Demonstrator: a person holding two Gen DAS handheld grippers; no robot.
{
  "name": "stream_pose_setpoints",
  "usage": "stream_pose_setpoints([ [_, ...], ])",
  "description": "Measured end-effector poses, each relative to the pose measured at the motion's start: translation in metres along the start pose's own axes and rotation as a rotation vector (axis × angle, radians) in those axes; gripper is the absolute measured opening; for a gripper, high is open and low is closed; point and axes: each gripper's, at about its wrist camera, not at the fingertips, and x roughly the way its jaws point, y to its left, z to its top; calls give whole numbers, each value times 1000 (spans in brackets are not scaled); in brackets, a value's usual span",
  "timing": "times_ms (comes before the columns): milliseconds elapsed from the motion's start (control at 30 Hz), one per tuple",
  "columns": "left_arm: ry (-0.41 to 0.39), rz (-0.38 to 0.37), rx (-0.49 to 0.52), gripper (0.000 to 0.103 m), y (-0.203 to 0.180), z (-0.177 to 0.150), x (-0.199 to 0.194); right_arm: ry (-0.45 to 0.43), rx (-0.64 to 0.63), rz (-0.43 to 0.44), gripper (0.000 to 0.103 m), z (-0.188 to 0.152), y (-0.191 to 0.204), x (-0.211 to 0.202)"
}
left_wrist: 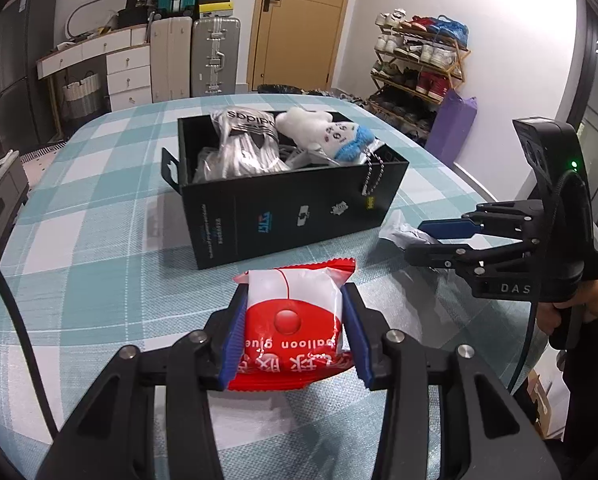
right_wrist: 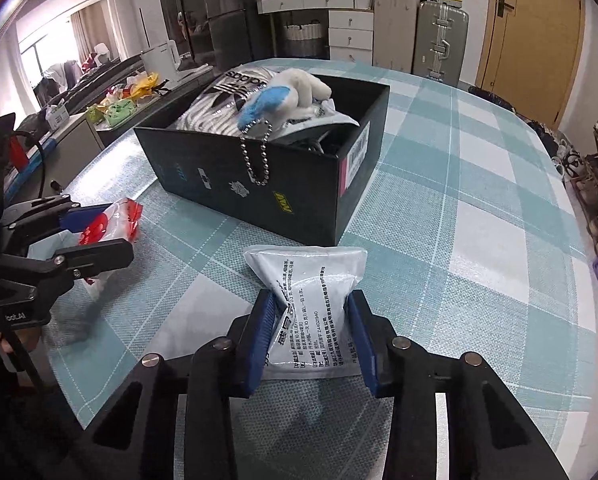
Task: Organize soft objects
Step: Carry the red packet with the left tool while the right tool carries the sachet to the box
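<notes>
**A:** Blue pads on both claws, and both are clamped on something. The left gripper [left_wrist: 293,330] is squeezing a red-and-white "balloon glue" packet [left_wrist: 295,320] from both sides, packet down on the table. The right gripper [right_wrist: 313,338] is pinched on a white printed sachet [right_wrist: 311,308], its sides creased in where the pads bite.

**B:** So what's the count?

**A:** Two grippers, two packets, one each. Beyond them sits one black cardboard box [left_wrist: 291,204], open on top. Inside: one clear bag of white stuff with an Adidas logo [left_wrist: 247,140] and one white plush toy with blue trim [left_wrist: 327,134]. Its ball chain [right_wrist: 257,156] dangles over the box's near wall.

**B:** Anything in the way?

**A:** Not really, both packets sit just in front of the box with bare cloth between. The table has a teal-and-white checked tablecloth [right_wrist: 479,184].

**B:** And the room?

**A:** Cluttered. A wooden door [left_wrist: 299,24], two upright suitcases [left_wrist: 215,56], a white drawer unit [left_wrist: 125,72] and a shoe rack [left_wrist: 423,64] packed with sneakers.
</notes>
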Motion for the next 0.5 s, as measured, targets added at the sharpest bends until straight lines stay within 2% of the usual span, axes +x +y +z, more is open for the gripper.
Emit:
stream_pose_setpoints([
  [233,-26,12,-16,44,5,1,-7,-44,-24,-11,37,3,5,-19],
  [500,-56,17,-31,44,8,6,-12,-102,-6,17,37,6,3,-37],
])
